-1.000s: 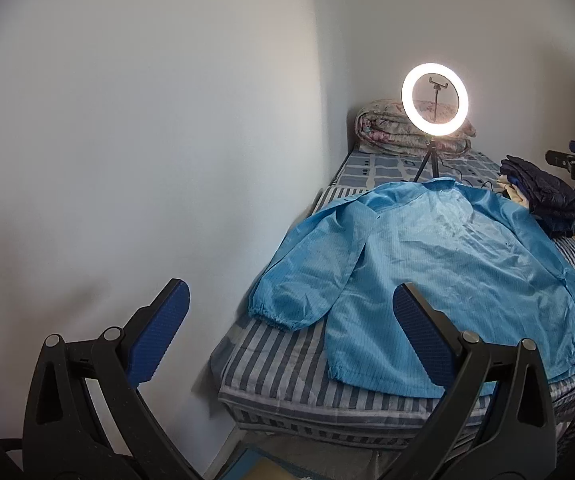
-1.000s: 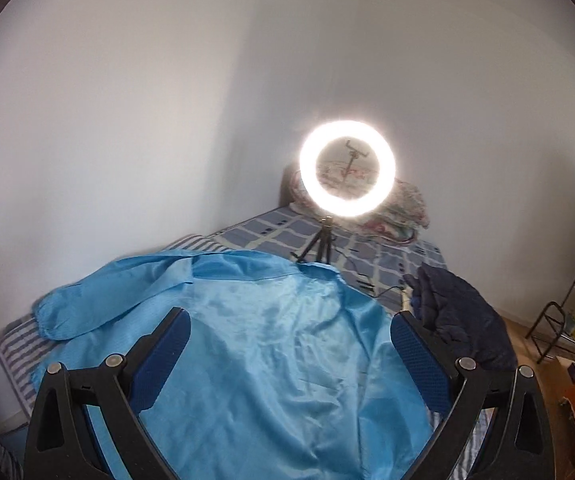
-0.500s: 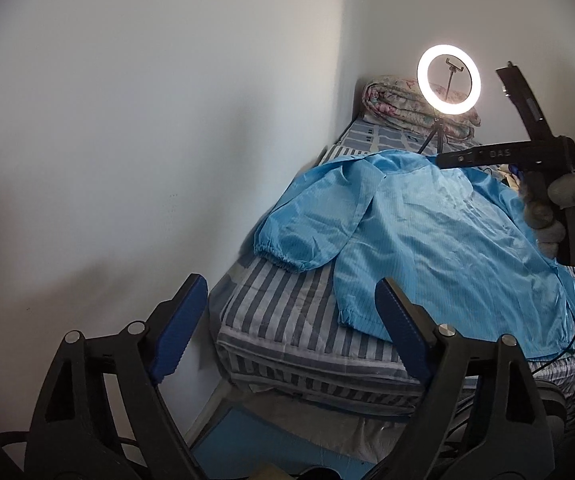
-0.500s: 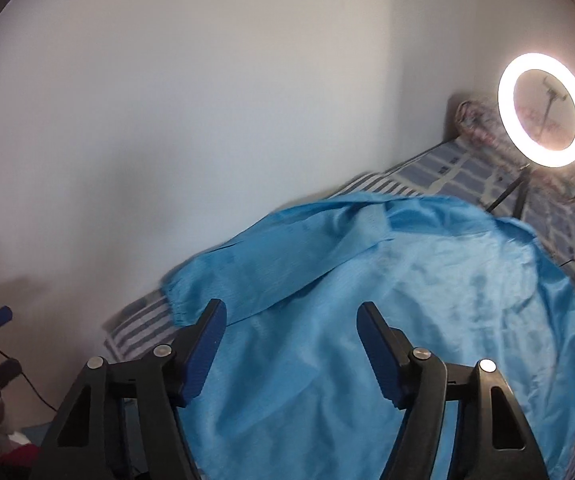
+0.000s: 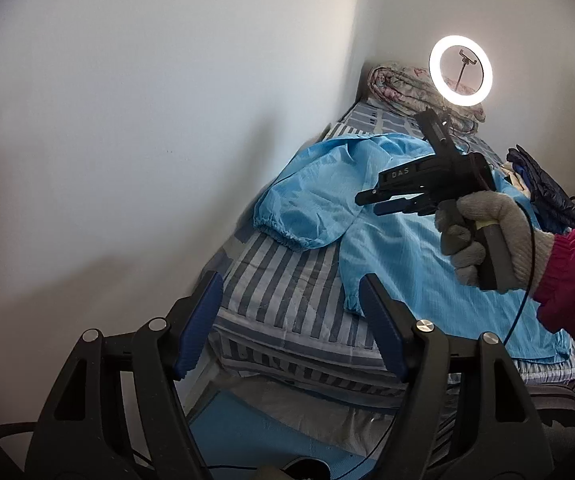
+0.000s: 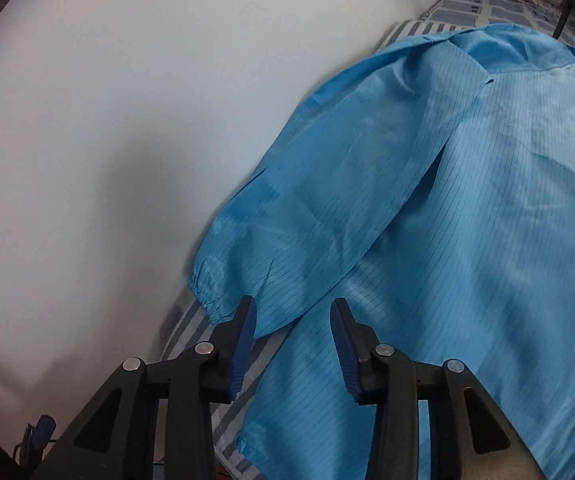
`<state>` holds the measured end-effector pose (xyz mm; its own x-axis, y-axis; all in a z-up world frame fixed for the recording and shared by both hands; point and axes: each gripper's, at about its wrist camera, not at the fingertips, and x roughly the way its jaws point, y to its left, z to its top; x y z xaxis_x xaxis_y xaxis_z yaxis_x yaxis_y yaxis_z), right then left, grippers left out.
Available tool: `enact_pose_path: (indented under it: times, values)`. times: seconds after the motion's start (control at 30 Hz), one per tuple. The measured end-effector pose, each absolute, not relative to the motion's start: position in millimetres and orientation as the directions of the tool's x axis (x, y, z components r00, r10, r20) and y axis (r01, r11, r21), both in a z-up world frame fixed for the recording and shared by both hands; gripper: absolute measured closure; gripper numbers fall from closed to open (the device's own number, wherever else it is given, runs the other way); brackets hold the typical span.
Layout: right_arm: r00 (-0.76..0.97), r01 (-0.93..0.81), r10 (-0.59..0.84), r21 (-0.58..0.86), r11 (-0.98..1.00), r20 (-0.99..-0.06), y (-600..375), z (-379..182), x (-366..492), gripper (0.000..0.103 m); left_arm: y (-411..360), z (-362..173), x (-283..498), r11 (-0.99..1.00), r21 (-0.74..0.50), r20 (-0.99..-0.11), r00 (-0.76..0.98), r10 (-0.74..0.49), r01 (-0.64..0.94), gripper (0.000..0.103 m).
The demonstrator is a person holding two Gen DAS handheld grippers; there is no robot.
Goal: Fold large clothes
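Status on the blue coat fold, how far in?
Done: blue coat lies spread flat on the striped bed, no fold made. In hand: right gripper is over the near sleeve, jaws closing, no cloth pinched; left gripper is short of the bed, closing on nothing. Left: every fold.

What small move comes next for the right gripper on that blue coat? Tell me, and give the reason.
Probably lower the right gripper onto the sleeve near its elastic cuff and finish the pinch. Its jaws are closing but hold nothing yet, and the blue coat lies spread flat on the striped bed, sleeve out to the side, unfolded.
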<state>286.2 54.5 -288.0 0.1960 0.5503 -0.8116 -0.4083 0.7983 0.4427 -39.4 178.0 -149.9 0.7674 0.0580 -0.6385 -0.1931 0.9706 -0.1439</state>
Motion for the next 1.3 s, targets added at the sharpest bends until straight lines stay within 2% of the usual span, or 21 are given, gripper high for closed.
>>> enact_pose_path:
  times: [0.23, 0.37, 0.4, 0.5, 0.57, 0.77, 1.03, 1.17, 1.3]
  values:
    - [0.149, -0.285, 0.534, 0.481, 0.829, -0.832, 59, -329, 306, 0.062, 179, -154, -29, 0.967, -0.164, -0.649, 0.76, 0.043, -0.195, 0.03]
    - [0.152, -0.264, 0.553, 0.506, 0.821, -0.819, 59, -334, 308, 0.062, 177, -157, -25, 0.968, -0.16, -0.652, 0.757, 0.044, -0.194, 0.029]
    - [0.153, -0.268, 0.558, 0.509, 0.818, -0.815, 60, -333, 308, 0.066, 176, -158, -24, 0.968, -0.158, -0.654, 0.755, 0.045, -0.195, 0.029]
    - [0.135, -0.27, 0.578, 0.531, 0.803, -0.805, 58, -332, 307, 0.097, 175, -160, -24, 0.968, -0.159, -0.66, 0.75, 0.043, -0.195, 0.029]
    - [0.139, -0.27, 0.592, 0.545, 0.794, -0.794, 56, -329, 307, 0.103, 175, -161, -23, 0.968, -0.16, -0.66, 0.75, 0.041, -0.195, 0.029]
    - [0.164, -0.279, 0.632, 0.579, 0.766, -0.757, 29, -298, 300, 0.103, 169, -159, -20, 0.973, -0.146, -0.643, 0.764, 0.042, -0.177, 0.029]
    - [0.191, -0.335, 0.576, 0.499, 0.799, -0.795, -33, -254, 277, 0.103, 154, -161, 2, 0.978, -0.183, -0.63, 0.776, -0.041, -0.097, 0.03]
    - [0.208, -0.312, 0.534, 0.462, 0.83, -0.819, -58, -252, 274, 0.103, 147, -169, 27, 0.962, -0.266, -0.648, 0.75, -0.13, -0.063, 0.041]
    - [0.195, -0.318, 0.504, 0.432, 0.844, -0.841, -62, -264, 273, 0.103, 144, -181, 59, 0.935, -0.351, -0.661, 0.721, -0.209, -0.051, 0.042]
